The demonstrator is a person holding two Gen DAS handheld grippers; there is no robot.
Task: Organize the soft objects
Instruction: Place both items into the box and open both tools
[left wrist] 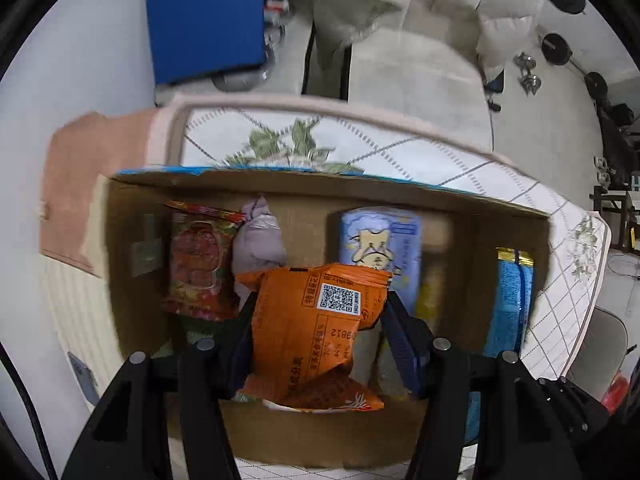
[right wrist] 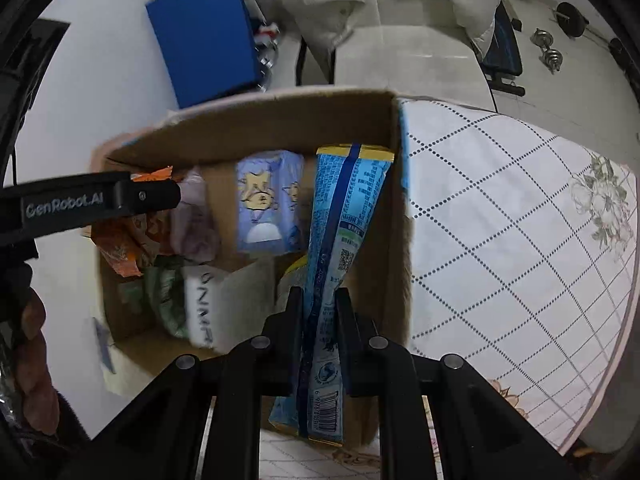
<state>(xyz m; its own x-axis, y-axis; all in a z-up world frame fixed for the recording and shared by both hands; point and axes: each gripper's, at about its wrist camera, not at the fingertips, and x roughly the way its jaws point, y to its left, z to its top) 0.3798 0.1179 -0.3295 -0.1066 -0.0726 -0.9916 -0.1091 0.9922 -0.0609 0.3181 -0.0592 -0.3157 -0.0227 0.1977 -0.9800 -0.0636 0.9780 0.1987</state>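
A cardboard box (left wrist: 360, 190) (right wrist: 280, 120) stands on a quilted cloth. My left gripper (left wrist: 318, 304) is shut on an orange snack packet (left wrist: 316, 332) and holds it over the box; the packet also shows in the right wrist view (right wrist: 120, 256) under the left gripper body. My right gripper (right wrist: 319, 300) is shut on a long blue packet (right wrist: 340, 232), held at the box's right wall; it also shows in the left wrist view (left wrist: 512, 300). Inside the box lie a red packet (left wrist: 200, 264), a lilac soft bundle (left wrist: 258, 240) and a light-blue tissue pack (left wrist: 380, 240) (right wrist: 268, 204).
The quilted floral cloth (right wrist: 520, 220) spreads to the right of the box. A blue panel (left wrist: 204, 20) and a white padded coat (left wrist: 420, 20) are behind. A white pack (right wrist: 202, 304) and a green packet (right wrist: 164, 300) lie in the box's near left. Dumbbells (right wrist: 548, 48) lie on the floor.
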